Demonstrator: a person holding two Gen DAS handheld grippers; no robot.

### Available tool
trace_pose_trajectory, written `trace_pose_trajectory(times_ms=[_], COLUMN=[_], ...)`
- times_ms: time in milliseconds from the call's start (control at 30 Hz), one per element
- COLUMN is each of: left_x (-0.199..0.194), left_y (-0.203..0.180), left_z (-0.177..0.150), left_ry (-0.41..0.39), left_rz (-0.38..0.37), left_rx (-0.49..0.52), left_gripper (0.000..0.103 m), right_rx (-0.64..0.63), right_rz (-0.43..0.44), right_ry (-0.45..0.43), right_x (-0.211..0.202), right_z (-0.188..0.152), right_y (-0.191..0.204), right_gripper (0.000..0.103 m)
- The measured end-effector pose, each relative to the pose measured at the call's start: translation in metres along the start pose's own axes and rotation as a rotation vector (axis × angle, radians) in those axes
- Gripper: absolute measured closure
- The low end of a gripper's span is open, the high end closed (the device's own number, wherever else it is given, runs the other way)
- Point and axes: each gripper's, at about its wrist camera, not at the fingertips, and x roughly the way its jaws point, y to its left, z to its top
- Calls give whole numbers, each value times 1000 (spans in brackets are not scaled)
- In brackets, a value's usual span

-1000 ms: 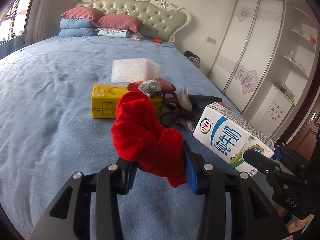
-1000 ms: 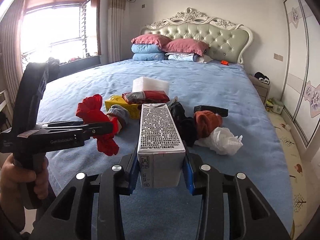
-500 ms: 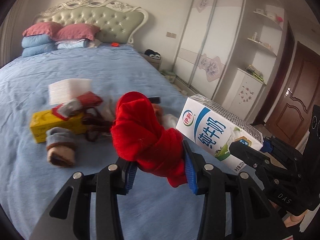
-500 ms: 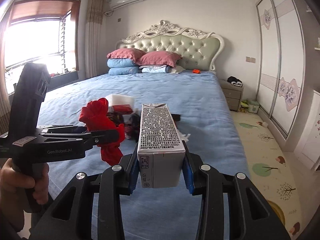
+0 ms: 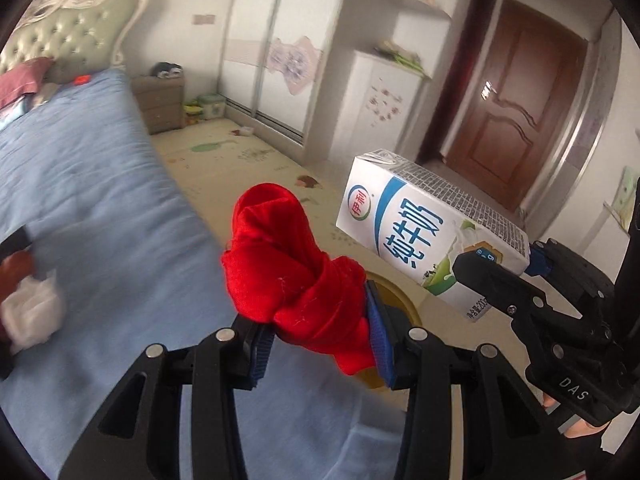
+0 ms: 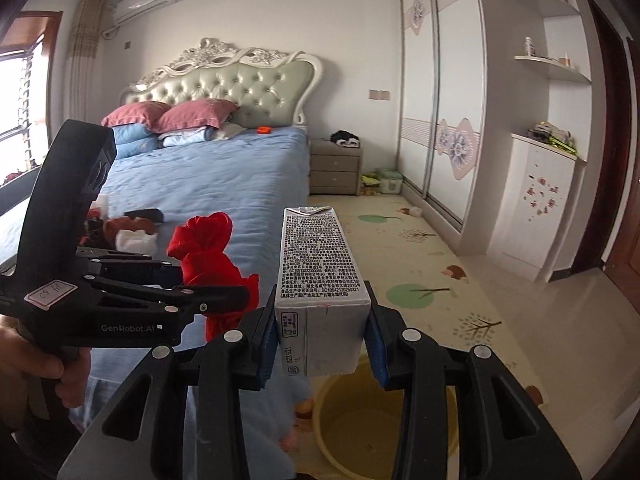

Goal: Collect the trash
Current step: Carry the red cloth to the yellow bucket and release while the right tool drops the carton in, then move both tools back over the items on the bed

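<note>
Clamping a red cloth (image 5: pixel 296 268) in the left gripper (image 5: pixel 320 340) and a milk carton (image 6: pixel 320 284) in the right gripper (image 6: pixel 322 346), both hover near the yellow bin (image 6: pixel 384 424); more trash (image 6: pixel 134 240) remains on the bed (image 6: pixel 224 184).

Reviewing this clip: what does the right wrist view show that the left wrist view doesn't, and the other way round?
Only the right wrist view shows the air conditioner, the window and the yellow bucket's inside. Only the left wrist view shows the brown door and the milk carton's printed blue-and-white front. Both show the red cloth clamped in the left gripper, the carton clamped in the right gripper, the blue bed and the wardrobe.
</note>
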Motion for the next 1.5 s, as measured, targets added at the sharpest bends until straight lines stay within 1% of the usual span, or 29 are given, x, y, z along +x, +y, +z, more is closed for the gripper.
trace_pose_trajectory(times_ms=[100,167,267,367,467,567,600,633,667,700,733,833,900,1033,1167,1233,1300,1400,1433,1500], left_x=[42,71,108,143,168,190,196,203,204,208,210,213,214,211,196,179,158,118,103,69], left_y=[-22,-35,-48,-56,-62,-69,-68,-68,-71,-68,-67,-60,-59,-63,-64,-59,-53,-38,-32,-21], left_z=[14,21,27,30,35,36,35,34,33,32,31,27,27,28,35,40,45,46,44,37], left_ry=[90,157,248,355,422,461,477,489,496,506,509,510,506,481,413,339,250,110,65,-20], left_rz=[-55,-79,-96,-121,-100,-78,-73,-55,-37,-32,-26,-23,-38,-71,-103,-91,-49,-41,-27,36], left_rx=[42,56,90,78,83,85,73,70,71,65,60,59,70,91,75,55,19,-36,-45,-47], left_gripper=[60,60,60,60,60,59,57,55,45,25,20,18,14,14,14,14,12,11,11,7], right_rx=[33,71,118,134,123,175,183,187,190,191,187,191,200,216,213,202,184,175,169,139], right_rz=[-79,-112,-136,-160,-213,-173,-160,-158,-172,-183,-183,-188,-183,-191,-185,-181,-191,-192,-187,-158], right_ry=[42,84,155,225,288,332,336,334,325,313,313,329,339,344,320,290,232,146,115,34], right_x=[4,11,25,43,68,87,91,94,94,93,94,96,97,96,85,78,68,53,47,33], right_z=[-14,-22,-39,-55,-69,-83,-86,-89,-92,-94,-96,-101,-104,-104,-99,-93,-86,-71,-65,-52], right_y=[-38,-60,-89,-105,-109,-121,-124,-126,-125,-125,-123,-123,-126,-123,-116,-110,-101,-85,-78,-58], right_gripper=[66,66,66,66,66,65,59,49,34,31,31,31,31,32,34,34,34,32,30,26])
